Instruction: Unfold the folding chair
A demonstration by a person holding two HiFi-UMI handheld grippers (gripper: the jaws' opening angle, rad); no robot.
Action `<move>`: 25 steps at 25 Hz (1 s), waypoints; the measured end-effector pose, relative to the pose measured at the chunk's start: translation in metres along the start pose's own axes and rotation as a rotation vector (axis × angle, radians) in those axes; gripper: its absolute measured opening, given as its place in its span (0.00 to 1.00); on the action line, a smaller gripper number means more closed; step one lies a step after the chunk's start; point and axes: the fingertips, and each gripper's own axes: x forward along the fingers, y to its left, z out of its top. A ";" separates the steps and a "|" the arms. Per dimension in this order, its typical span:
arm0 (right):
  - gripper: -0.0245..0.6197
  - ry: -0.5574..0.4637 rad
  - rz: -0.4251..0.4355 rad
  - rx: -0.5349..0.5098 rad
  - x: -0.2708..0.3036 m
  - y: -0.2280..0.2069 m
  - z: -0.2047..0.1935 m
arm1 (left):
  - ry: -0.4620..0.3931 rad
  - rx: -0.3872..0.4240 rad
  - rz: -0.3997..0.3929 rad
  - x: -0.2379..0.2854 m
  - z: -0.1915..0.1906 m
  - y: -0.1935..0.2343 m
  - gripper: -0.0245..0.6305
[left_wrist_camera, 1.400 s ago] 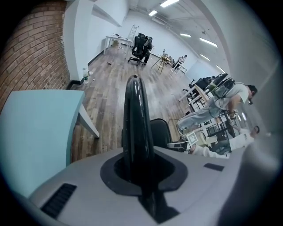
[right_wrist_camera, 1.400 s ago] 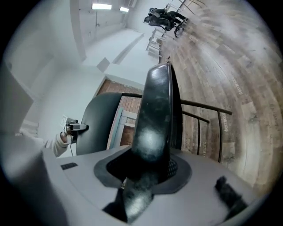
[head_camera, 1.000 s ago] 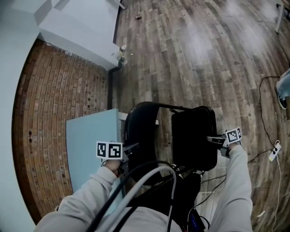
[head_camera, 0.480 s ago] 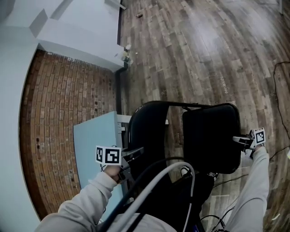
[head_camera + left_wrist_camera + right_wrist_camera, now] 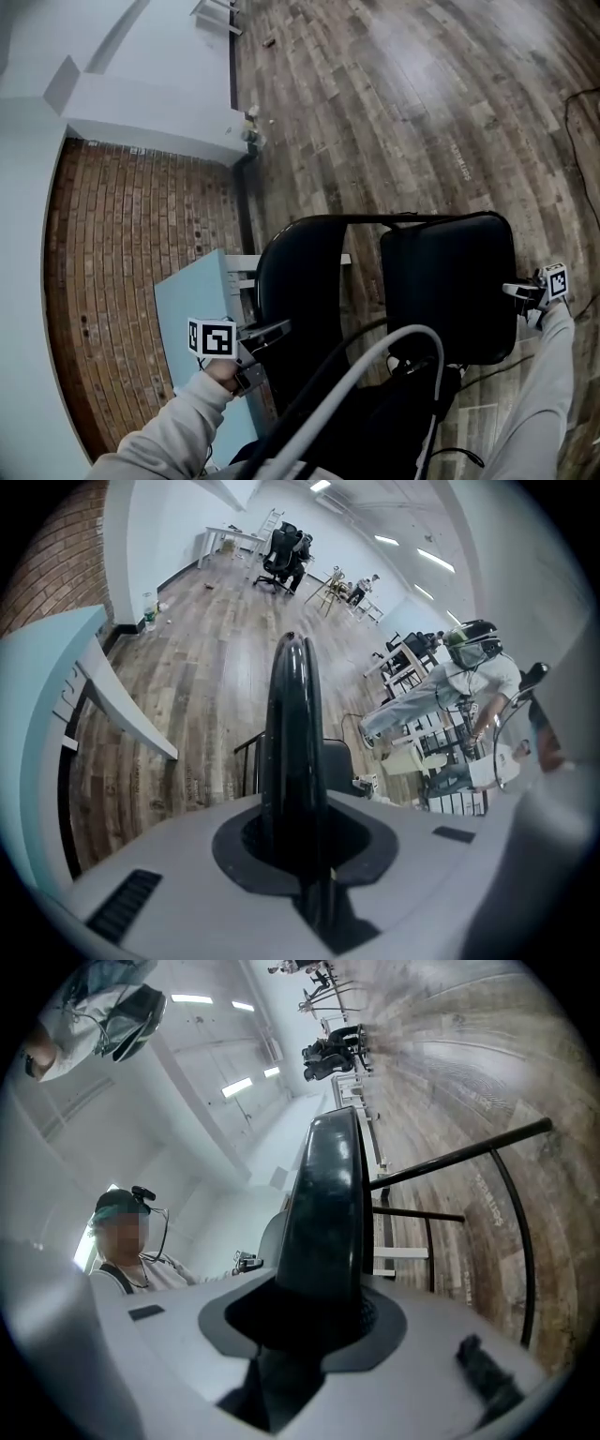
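Chair: one black folding chair (image 5: 450,281), glossy padded seat, curved back, thin metal tubes; just beside the light-blue table (image 5: 192,291).
Left gripper (image 5: 262,352): pinching back edge.
Right gripper (image 5: 520,292): pinching seat edge.
Floor (image 5: 394,112): wood planks.

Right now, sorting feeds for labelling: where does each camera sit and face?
Head view: on the person's head, facing steeply down at the folding chair and wood floor; both sleeves, left gripper and right gripper show.
Left gripper view: rides the left gripper, facing along jaws shut on the chair's edge; only gripper housing shows.
Right gripper view: likewise on the right gripper; a capped head, probably the wearer's, shows left.
Shared by all: chair, floor.
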 end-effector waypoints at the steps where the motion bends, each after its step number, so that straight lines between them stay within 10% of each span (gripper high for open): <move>1: 0.25 -0.010 0.004 -0.003 -0.005 -0.005 -0.003 | 0.008 0.008 -0.006 0.004 -0.001 0.001 0.12; 16: 0.25 -0.107 0.047 -0.016 -0.028 -0.033 -0.020 | 0.052 0.038 -0.090 0.025 0.001 0.009 0.13; 18: 0.29 -0.104 -0.071 -0.044 -0.031 -0.043 -0.021 | 0.043 0.123 -0.081 0.026 0.000 0.007 0.13; 20: 0.59 -0.110 -0.230 -0.092 -0.039 -0.051 -0.014 | 0.045 0.264 -0.059 0.032 0.000 0.005 0.17; 25: 0.59 -0.096 -0.541 -0.034 -0.052 -0.051 -0.016 | 0.015 0.416 0.017 0.014 0.008 0.009 0.41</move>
